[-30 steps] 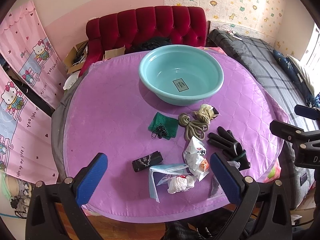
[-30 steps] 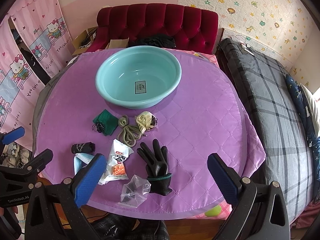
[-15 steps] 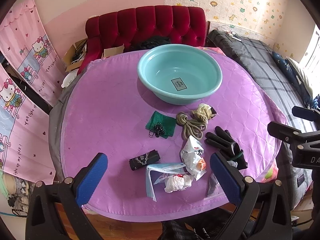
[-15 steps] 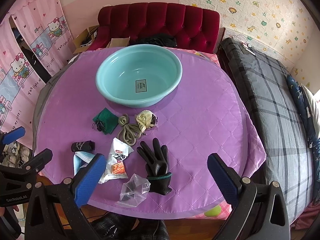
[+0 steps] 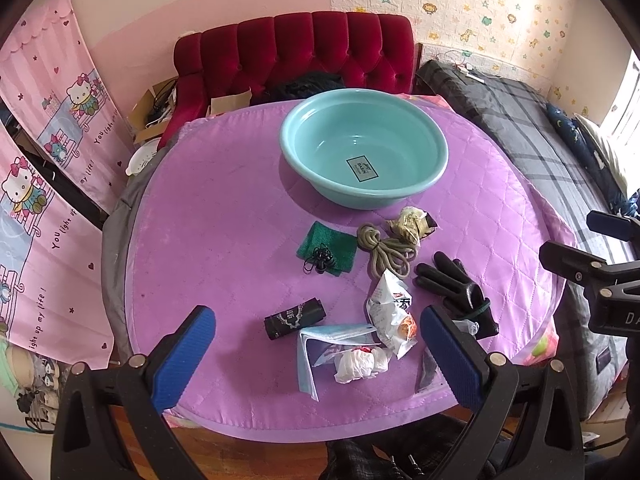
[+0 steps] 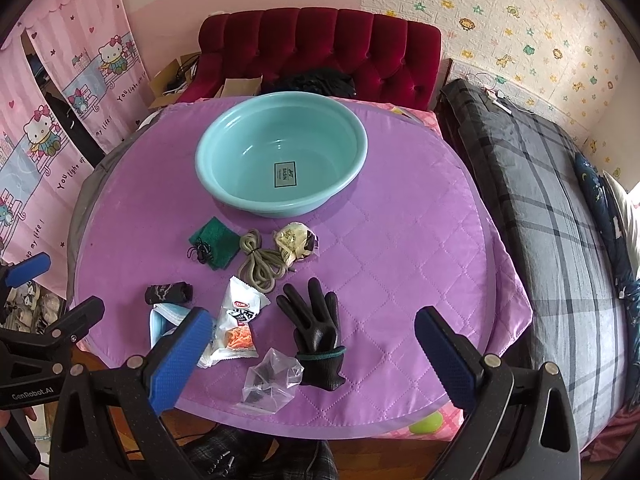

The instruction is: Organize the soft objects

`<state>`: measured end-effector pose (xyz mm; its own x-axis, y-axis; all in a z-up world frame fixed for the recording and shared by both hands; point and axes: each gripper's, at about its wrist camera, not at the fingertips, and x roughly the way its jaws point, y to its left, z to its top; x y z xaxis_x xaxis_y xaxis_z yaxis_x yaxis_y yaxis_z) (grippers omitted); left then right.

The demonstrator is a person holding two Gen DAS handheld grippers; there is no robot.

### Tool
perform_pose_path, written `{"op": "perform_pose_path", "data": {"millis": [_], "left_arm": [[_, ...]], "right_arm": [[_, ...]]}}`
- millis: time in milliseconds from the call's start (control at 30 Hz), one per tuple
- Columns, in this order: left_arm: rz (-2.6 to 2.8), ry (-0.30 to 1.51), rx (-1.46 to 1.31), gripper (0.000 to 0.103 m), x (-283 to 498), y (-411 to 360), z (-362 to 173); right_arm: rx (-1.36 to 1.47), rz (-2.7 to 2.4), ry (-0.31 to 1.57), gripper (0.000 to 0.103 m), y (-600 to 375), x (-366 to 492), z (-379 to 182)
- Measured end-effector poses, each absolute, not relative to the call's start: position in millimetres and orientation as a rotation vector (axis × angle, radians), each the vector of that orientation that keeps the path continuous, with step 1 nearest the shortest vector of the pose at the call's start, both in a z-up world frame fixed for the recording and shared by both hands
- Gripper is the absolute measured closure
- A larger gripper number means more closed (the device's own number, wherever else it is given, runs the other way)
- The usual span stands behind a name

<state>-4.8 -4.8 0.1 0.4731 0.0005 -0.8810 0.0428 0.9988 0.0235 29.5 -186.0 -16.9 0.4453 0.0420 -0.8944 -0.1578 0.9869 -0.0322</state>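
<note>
An empty teal basin stands at the back of a round purple-quilted table. In front of it lie a green cloth with black hair ties, a coiled olive rope, a crumpled beige wrapper, a black glove, a snack packet, a black roll, a face mask with a white wad and a clear bag. My left gripper and right gripper hang open over the near table edge, holding nothing.
A red tufted sofa with dark clothing and cardboard boxes stands behind the table. A bed with a grey plaid cover runs along the right. Pink cartoon curtains hang on the left. A green ball lies on the floor.
Both views have shifted only slightly; the table items sit a touch higher in the left wrist view. Nothing on the table has moved and both grippers stay open.
</note>
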Motion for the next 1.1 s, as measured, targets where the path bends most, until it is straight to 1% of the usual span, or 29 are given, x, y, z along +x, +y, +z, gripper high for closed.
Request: {"op": "perform_pose_path", "data": {"millis": [333, 500, 967, 1100], "left_arm": [[-0.012, 1.061, 0.017, 0.000, -11, 2, 0], [-0.003, 1.050, 0.008, 0.000, -14, 7, -7], [-0.016, 1.050, -0.005, 0.000, -36, 14, -54], [-0.033, 1.084, -0.025, 0.000, -38, 14, -73]], "right_arm": [[-0.116, 0.111, 1.095, 0.000, -190, 25, -14], [-0.095, 0.092, 1.099, 0.000, -203, 25, -23], [-0.077, 0.079, 1.210, 0.000, -233, 28, -101], [-0.075, 0.101, 1.250, 0.000, -233, 34, -129]]}}
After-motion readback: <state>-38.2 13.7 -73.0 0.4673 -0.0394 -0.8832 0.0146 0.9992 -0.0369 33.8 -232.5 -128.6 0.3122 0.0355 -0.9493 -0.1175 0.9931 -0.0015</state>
